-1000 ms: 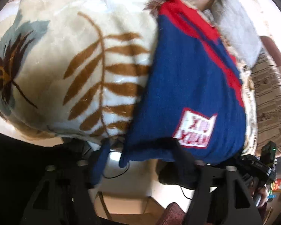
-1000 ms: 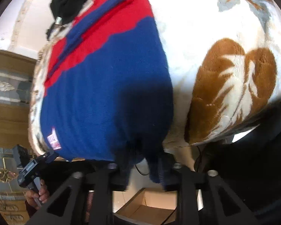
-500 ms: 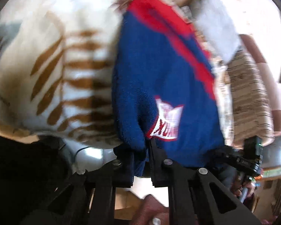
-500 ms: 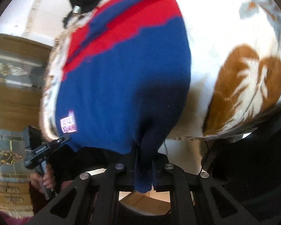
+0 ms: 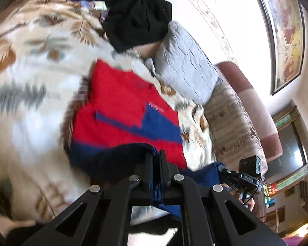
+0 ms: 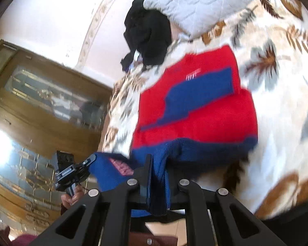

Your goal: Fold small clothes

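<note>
A small red and navy knitted sweater [image 5: 121, 110] lies on a cream blanket with brown leaf print [image 5: 30, 102]. Its red upper part lies flat; the navy lower part is lifted and carried over it. My left gripper [image 5: 156, 155] is shut on the navy hem at one corner. My right gripper [image 6: 157, 164] is shut on the navy hem at the other corner; the sweater [image 6: 199, 110] and blanket [image 6: 277, 82] show beyond it. Each gripper also appears in the other's view, the right gripper [image 5: 244, 176] and the left gripper [image 6: 71, 172], holding the lifted hem.
A pile of black clothing [image 5: 137, 18] and a grey quilted pillow [image 5: 184, 67] lie at the far end of the bed. A striped throw [image 5: 232, 123] covers a maroon seat at the right. A wooden glass-fronted cabinet [image 6: 43, 94] stands beyond the bed's side.
Both grippers closed on the navy hem at the bed's edge, then lifted it and carried it forward over the sweater, so the red upper part now fills the views.
</note>
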The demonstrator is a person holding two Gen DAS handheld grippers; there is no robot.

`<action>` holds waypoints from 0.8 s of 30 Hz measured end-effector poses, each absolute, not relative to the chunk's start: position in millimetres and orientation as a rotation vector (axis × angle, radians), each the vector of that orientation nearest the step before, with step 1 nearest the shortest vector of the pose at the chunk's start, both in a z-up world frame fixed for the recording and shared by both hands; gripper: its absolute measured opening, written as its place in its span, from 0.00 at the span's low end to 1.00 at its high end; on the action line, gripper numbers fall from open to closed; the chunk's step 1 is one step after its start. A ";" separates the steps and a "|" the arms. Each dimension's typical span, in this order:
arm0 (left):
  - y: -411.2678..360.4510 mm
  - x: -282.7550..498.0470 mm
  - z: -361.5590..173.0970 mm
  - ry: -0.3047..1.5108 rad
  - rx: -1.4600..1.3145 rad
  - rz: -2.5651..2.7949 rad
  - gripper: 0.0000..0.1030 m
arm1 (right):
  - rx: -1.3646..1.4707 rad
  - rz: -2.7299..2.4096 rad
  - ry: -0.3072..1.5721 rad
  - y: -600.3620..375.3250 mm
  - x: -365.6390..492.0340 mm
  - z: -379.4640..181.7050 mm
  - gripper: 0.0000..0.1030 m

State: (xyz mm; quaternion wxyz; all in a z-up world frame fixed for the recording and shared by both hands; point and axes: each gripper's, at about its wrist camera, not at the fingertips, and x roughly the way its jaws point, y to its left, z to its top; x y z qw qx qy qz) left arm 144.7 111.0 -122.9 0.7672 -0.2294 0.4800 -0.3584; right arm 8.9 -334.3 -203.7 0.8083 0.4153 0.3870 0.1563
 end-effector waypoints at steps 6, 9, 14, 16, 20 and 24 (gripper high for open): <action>92.3 229.2 -128.4 1.051 -0.506 -0.715 0.05 | 0.977 0.259 0.770 -375.2 90.6 -207.6 0.11; 75.7 280.1 -133.1 1.051 -0.518 -0.673 0.05 | 1.040 0.210 0.735 -399.7 133.9 -220.2 0.11; 46.2 356.3 -166.6 1.080 -0.519 -0.590 0.05 | 1.109 0.122 0.719 -442.7 204.2 -243.9 0.11; 39.6 376.6 -189.5 1.106 -0.510 -0.539 0.05 | 1.094 0.086 0.727 -453.6 223.0 -259.8 0.11; 37.1 387.7 -218.0 1.107 -0.522 -0.509 0.08 | 1.152 0.068 0.653 -472.7 226.5 -274.2 0.15; 65.4 377.6 -206.9 0.941 -0.651 -0.506 0.49 | 1.116 -0.004 0.610 -481.8 207.0 -266.0 0.78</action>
